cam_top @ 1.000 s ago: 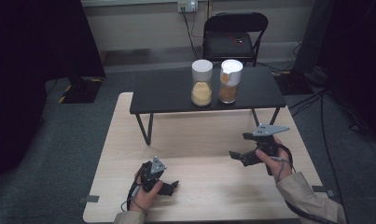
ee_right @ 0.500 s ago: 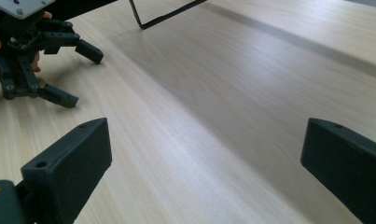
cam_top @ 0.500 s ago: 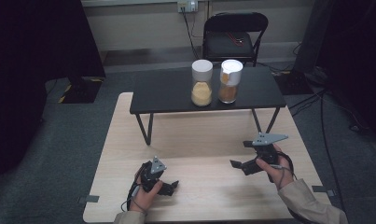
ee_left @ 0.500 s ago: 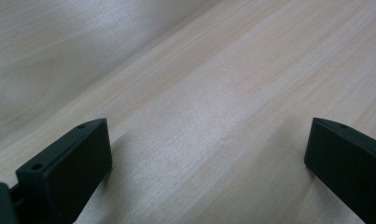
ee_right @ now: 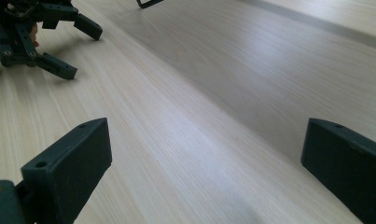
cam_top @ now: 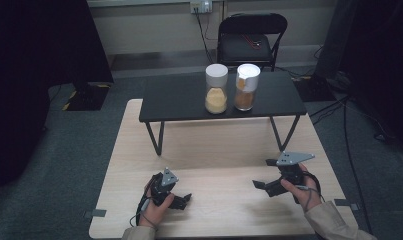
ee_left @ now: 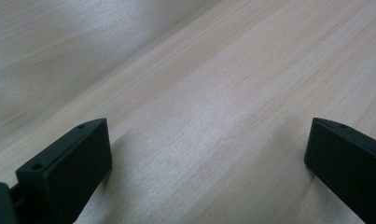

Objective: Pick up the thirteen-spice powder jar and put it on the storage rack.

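Observation:
No task is given. Near the front edge of the light wooden table (cam_top: 219, 150), my left gripper (cam_top: 182, 199) rests low in a hand, jaws open and pointing right. In its own view the left gripper (ee_left: 208, 125) has only bare wood between the wide-apart jaws. My right gripper (cam_top: 264, 174) is held just above the table's right side, open, jaws pointing left. Along the right gripper (ee_right: 206, 125) I see wood grain and, farther off at the upper left, the left gripper (ee_right: 41, 37). Neither one holds anything.
A low black table (cam_top: 179, 100) stands on the far half of the wooden table, one leg (ee_right: 148, 3) showing in the right gripper view. It carries two white-lidded jars, one with yellow contents (cam_top: 216, 90), one with brown (cam_top: 247, 87). A black folding chair (cam_top: 251, 35) stands behind.
My right gripper has come down and back toward the near edge of the wooden table. The left gripper has stayed in place.

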{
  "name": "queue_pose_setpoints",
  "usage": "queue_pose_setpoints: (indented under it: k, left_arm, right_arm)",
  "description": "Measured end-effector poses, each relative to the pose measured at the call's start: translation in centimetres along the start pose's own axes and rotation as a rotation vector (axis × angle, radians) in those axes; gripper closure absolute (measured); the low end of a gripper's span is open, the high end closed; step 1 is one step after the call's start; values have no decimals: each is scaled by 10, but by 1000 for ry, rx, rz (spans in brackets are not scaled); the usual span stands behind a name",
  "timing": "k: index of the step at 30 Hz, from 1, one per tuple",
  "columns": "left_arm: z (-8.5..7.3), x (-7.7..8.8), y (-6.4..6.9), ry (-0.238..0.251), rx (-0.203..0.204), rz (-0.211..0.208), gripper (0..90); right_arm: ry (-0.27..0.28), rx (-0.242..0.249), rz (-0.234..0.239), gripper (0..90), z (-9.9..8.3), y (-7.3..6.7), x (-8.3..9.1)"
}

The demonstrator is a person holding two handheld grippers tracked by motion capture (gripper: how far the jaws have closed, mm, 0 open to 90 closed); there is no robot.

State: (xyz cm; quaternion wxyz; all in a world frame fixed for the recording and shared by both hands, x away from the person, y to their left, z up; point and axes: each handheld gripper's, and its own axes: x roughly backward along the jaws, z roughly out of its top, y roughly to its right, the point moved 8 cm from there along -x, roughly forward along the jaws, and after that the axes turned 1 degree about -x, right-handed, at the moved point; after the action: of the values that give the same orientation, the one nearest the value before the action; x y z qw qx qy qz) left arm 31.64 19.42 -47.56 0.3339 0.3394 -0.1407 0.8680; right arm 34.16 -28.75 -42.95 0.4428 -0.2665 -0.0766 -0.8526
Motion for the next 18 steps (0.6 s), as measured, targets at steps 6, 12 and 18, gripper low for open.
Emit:
queue_pose_setpoints:
  k: [6, 12, 18]
  left_arm:
    - [0, 0, 0, 0, 0, 0, 0]
    - [0, 0, 0, 0, 0, 0, 0]
    - [0, 0, 0, 0, 2, 0, 0]
  right_arm:
    - [-6, -11, -6, 5, -10, 6, 4]
    - [-16, -2, -18, 6, -20, 10, 3]
    - [-50, -3, -31, 8, -32, 14, 7]
